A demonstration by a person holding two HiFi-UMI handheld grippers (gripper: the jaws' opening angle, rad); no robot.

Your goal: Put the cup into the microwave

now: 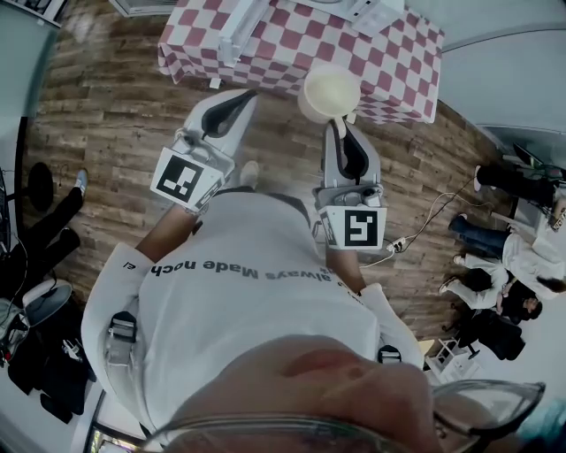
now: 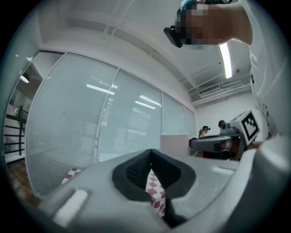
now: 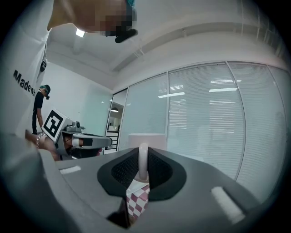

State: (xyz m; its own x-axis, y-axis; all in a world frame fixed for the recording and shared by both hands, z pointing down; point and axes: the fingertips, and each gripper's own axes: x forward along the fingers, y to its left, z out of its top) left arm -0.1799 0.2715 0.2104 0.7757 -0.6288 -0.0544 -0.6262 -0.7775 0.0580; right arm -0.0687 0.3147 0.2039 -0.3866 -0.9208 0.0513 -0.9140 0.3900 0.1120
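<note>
Cup (image 1: 330, 91): handle clamped in right gripper (image 1: 340, 126) | left gripper (image 1: 240, 97) closed, empty | microwave (image 1: 364, 11) seemingly cropped at top edge

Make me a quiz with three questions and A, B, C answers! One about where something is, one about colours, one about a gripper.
1. Where is the cup? A on the floor; B held in the right gripper; C on a chair.
2. What colours is the tablecloth? A plain blue; B green stripes; C red and white checks.
3. How is the left gripper? A shut, empty; B wide open; C holding a spoon.
Answers: 1 B, its jaws grip it. 2 C, the checks show in the head view. 3 A, its jaws meet on nothing.
</note>
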